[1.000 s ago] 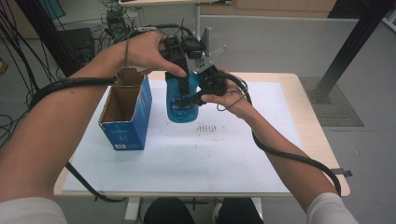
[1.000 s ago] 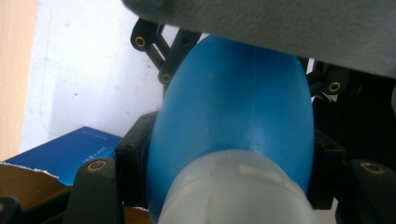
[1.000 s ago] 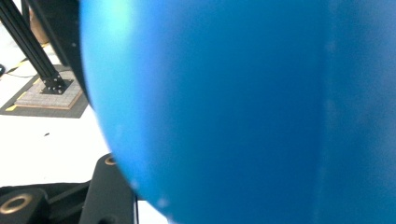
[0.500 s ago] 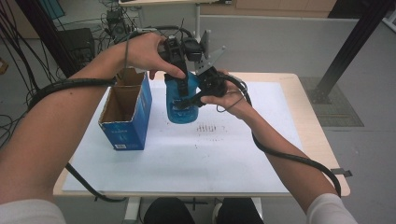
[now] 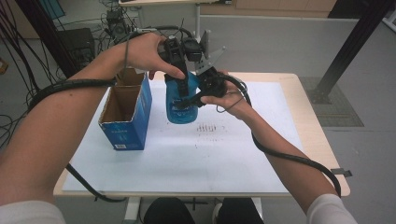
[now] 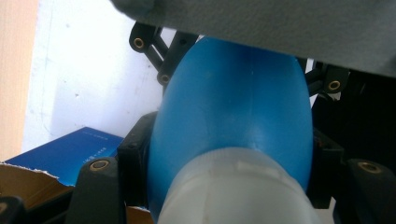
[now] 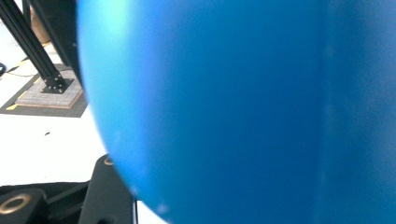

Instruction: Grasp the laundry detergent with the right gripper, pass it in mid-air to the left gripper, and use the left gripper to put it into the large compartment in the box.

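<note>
A blue plastic bottle (image 5: 181, 100) is held up over the white sheet (image 5: 187, 154) that covers the wooden table (image 5: 322, 144), roughly at the centre of the high view and a little toward 12 o'clock from the sheet's middle. The left gripper (image 5: 180, 65) comes down on it from 12 o'clock, the person's left hand (image 5: 149, 53) wrapped around the tool, and its jaws are closed on the top of the bottle: in the left gripper view the black jaws press against both sides of the blue body (image 6: 233, 112) just past the white cap (image 6: 233, 191), which sits nearest the camera. The right gripper (image 5: 198, 95) reaches in from 3 o'clock, held by the right hand (image 5: 231, 95), and its jaws lie against the bottle's side; in the right gripper view the blue wall (image 7: 243, 112) stands right in front of the lens, with one black jaw showing at the lower left, touching the bottle, so this claw appears clamped on the bottle too, though the second jaw is hidden. At 9 o'clock from the bottle, just beside it, an open blue cardboard box (image 5: 125, 114) stands upright on the sheet, flaps up, brown inside. Faint dark marks (image 5: 208, 128) dot the sheet at 5 o'clock below the bottle. Black cables (image 5: 280, 151) trail along both forearms.
</note>
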`<action>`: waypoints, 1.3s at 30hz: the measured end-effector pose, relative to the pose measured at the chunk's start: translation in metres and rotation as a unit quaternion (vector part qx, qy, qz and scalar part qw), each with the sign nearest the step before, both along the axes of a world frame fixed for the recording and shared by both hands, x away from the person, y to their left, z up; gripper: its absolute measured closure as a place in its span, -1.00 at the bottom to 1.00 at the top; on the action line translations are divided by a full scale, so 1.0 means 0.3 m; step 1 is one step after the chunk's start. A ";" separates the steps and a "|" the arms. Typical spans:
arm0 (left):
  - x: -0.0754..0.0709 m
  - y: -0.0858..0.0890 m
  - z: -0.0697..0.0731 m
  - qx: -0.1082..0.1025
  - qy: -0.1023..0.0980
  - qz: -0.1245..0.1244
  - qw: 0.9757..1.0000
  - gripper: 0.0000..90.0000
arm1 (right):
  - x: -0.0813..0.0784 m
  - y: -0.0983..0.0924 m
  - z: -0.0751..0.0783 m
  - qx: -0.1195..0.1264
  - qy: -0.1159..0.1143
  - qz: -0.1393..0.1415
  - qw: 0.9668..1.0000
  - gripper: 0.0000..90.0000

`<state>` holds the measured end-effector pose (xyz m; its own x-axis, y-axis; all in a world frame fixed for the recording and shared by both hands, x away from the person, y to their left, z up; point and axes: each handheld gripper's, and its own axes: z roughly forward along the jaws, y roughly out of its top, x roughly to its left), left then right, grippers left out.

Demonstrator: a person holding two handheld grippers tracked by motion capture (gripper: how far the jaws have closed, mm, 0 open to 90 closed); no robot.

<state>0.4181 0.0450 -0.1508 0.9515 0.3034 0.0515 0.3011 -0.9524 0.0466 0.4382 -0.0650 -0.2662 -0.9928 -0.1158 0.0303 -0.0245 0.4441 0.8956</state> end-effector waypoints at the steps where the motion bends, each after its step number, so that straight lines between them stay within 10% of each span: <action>1: 0.000 0.001 0.000 0.000 0.000 0.001 1.000 -0.20 | 0.000 0.000 0.000 0.000 0.000 0.000 1.000 -0.04; 39: -0.001 -0.002 0.018 -0.001 -0.003 0.001 1.000 -0.20 | 0.002 -0.006 0.010 0.007 0.004 0.000 1.000 -0.06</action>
